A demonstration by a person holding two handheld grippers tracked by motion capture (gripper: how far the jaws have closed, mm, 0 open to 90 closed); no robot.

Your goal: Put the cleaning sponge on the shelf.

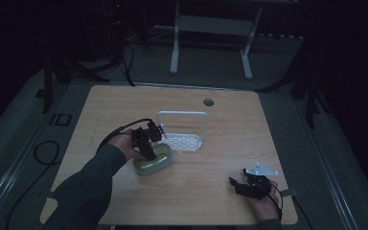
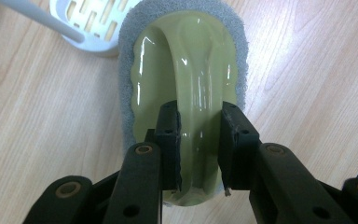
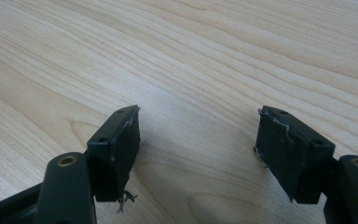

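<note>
The left tool (image 2: 198, 140) pinches the raised handle of a scrubbing brush (image 2: 186, 70): its two black jaws, flat-faced and blocky with small screw holes, press against either side of the glossy, pale olive-green plastic ridge that runs along the brush's back. That plastic shell is smooth and oval, catching bright streaks of light, and a rim of grey, coarse, felt-like scouring pad shows all round beneath it, with a wavy edge on one side. In the high view the left tool (image 1: 148, 141) and the brush (image 1: 153, 159) sit left of the worktop's middle, the brush resting on the wood, touching or just beside a white plastic tray (image 1: 186, 142). The tray is shallow with rounded corners, its floor pierced by rows of short slots, and a thin white hoop handle stands upright over it; nothing can be seen lying in it.

The right tool (image 3: 198, 135) is spread wide with nothing between its jaws, whose black pads are frayed at the edges. It hovers low over bare wood near the worktop's front right corner (image 1: 254, 184).

The worktop (image 1: 230, 120) is pale wood-grain laminate with rounded corners and a round grey cable port. No writing is legible.
</note>
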